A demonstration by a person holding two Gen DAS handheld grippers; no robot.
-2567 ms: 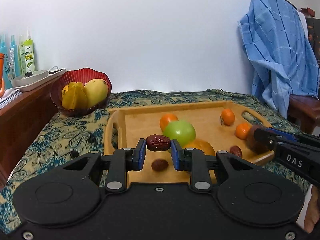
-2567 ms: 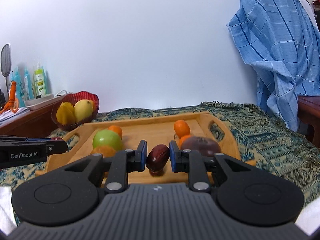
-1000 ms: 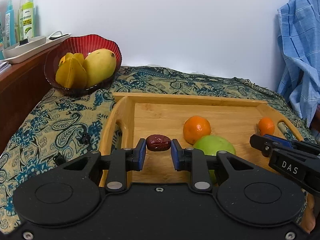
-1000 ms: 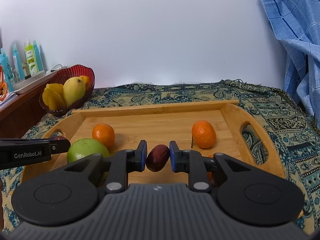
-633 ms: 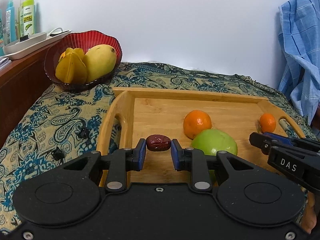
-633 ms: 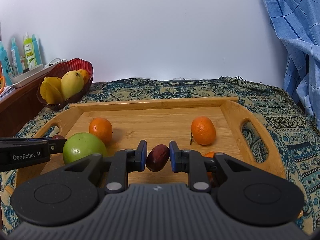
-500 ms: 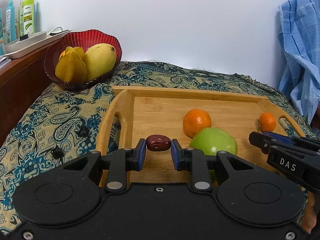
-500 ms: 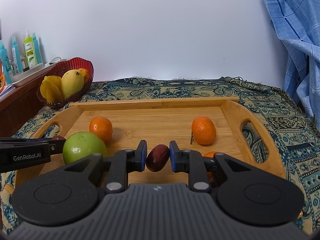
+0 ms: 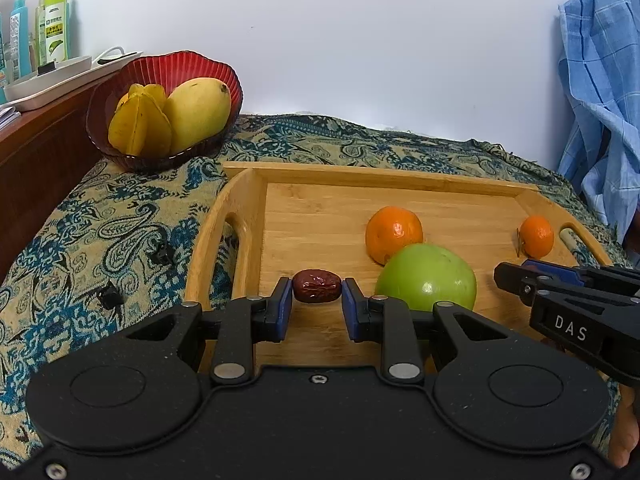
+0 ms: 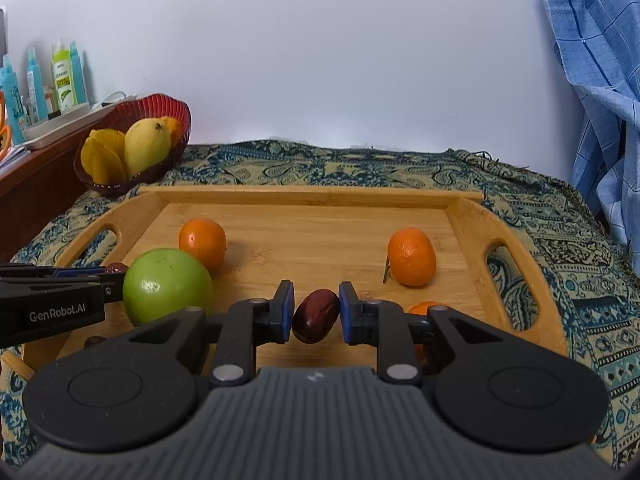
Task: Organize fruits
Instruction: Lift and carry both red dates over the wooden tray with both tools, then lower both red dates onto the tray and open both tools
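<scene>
Red dates: L gripper (image 9: pixel 316 298) & R gripper (image 10: pixel 316 312) each stay clamped on one; I've carried both further over tray (image 10: pixel 312 194), bowl (image 9: pixel 168 76) next.

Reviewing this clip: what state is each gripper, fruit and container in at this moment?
left gripper: shut on a red date, held above the wooden tray.
right gripper: shut on a dark date.
green apple: resting on the tray.
red bowl: holds mango and starfruit.
</scene>
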